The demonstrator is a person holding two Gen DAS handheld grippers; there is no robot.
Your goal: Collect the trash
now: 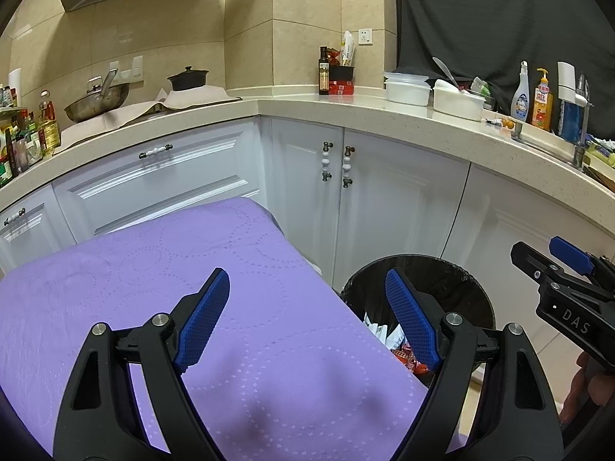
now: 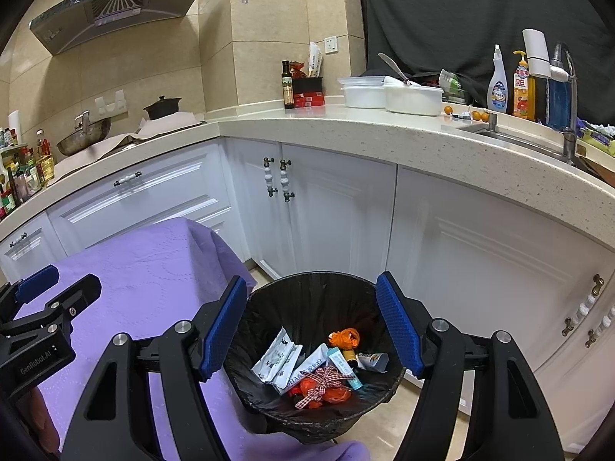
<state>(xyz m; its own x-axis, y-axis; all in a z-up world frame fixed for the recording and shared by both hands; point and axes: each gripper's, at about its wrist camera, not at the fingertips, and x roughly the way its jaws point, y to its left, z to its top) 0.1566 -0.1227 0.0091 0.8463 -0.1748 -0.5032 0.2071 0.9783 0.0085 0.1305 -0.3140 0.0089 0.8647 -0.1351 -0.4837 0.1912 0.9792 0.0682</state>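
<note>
Left wrist view: the left tongs stand wide with nothing between the blue pads, poised over the purple-covered bench, which shows no litter on its cloth. Just past the bench's right edge sits the black-lined trash bin, placed close, likely so scraps can be dropped straight in. The right tongs enter at the far right; white letters "DAS" read on their body.

Right wrist view: the right tongs are held moderately wide and empty, aimed down over the trash bin. The collected trash lies at the bottom: white wrappers, an orange scrap, a checked ribbon, small tubes. Their print is too small to read. The left tongs show at the left edge, marked "GenRobot.AI". Judging by the bare cloth, the collecting looks nearly done
</note>
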